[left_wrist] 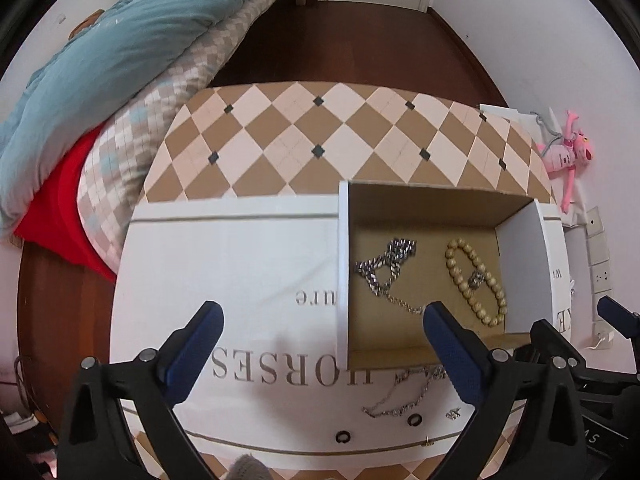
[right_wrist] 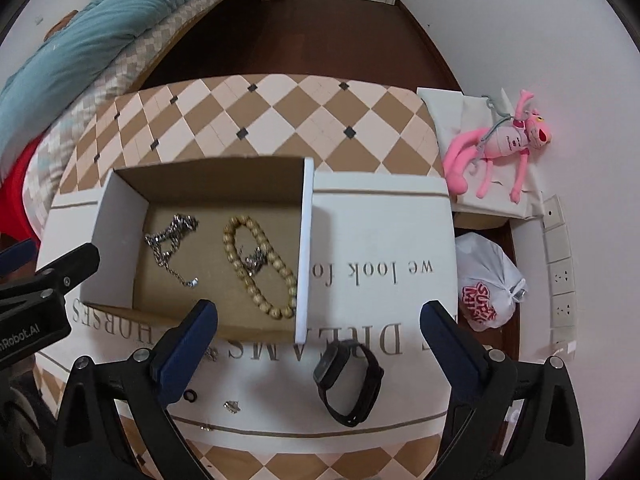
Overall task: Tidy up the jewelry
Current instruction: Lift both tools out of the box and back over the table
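An open cardboard box (left_wrist: 516, 240) (right_wrist: 120, 216) sits on a white printed mat (left_wrist: 240, 256) (right_wrist: 380, 232). Inside lie a silver chain (left_wrist: 382, 266) (right_wrist: 170, 240) and a tan bead bracelet (left_wrist: 476, 282) (right_wrist: 256, 268) with a small silver piece on it. In front of the box on the mat lie a thin silver chain (left_wrist: 404, 398), two dark rings (left_wrist: 343, 437) (left_wrist: 414, 420), a small charm (left_wrist: 453, 413) (right_wrist: 232, 406) and a black smartwatch (right_wrist: 350, 384). My left gripper (left_wrist: 322, 344) is open and empty, above the mat left of the box. My right gripper (right_wrist: 320, 340) is open and empty, just above the watch.
The mat lies on a checkered tabletop (left_wrist: 304, 128) (right_wrist: 280, 108). A bed with a teal quilt (left_wrist: 100, 52) is at the left. A pink plush toy (right_wrist: 500, 140), a white plastic bag (right_wrist: 486, 280) and wall sockets (right_wrist: 560, 248) are at the right.
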{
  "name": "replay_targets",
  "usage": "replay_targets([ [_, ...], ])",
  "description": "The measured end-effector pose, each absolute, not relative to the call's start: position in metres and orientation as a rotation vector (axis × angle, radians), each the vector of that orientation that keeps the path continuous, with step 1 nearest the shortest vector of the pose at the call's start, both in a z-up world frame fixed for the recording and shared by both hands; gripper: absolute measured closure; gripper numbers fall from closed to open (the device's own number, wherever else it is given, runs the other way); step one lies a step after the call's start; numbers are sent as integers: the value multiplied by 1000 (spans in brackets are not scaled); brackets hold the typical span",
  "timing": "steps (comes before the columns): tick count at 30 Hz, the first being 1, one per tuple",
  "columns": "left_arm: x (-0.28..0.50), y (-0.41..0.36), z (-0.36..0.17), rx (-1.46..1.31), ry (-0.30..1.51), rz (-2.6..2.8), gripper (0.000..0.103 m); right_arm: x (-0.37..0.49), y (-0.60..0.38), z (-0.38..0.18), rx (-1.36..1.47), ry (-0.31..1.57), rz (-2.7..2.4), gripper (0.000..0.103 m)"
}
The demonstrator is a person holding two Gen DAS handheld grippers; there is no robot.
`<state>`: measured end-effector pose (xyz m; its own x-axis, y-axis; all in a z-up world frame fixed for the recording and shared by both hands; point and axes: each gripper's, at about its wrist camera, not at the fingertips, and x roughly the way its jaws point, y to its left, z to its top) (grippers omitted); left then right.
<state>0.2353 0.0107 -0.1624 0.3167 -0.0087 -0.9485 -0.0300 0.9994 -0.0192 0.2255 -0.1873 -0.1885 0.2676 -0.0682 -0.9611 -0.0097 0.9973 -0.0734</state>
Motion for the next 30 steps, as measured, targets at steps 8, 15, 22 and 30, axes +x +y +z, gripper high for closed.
replay_targets([
  [8, 217, 1, -153, -8, 1219, 20, 1, 212, -190, -179, -46, 1266, -54, 1],
  [15, 190, -7, -127, 24, 1159, 12, 1, 189, -196, -146, -38, 1182, -76, 1],
  [22, 164, -4, -87, -5, 1078, 16, 1, 160, -197, -101, -35, 1093, -80, 1],
  [30, 136, -2, -42, -37, 995, -4, 1, 129, -194, -50, -20, 995, -74, 1],
])
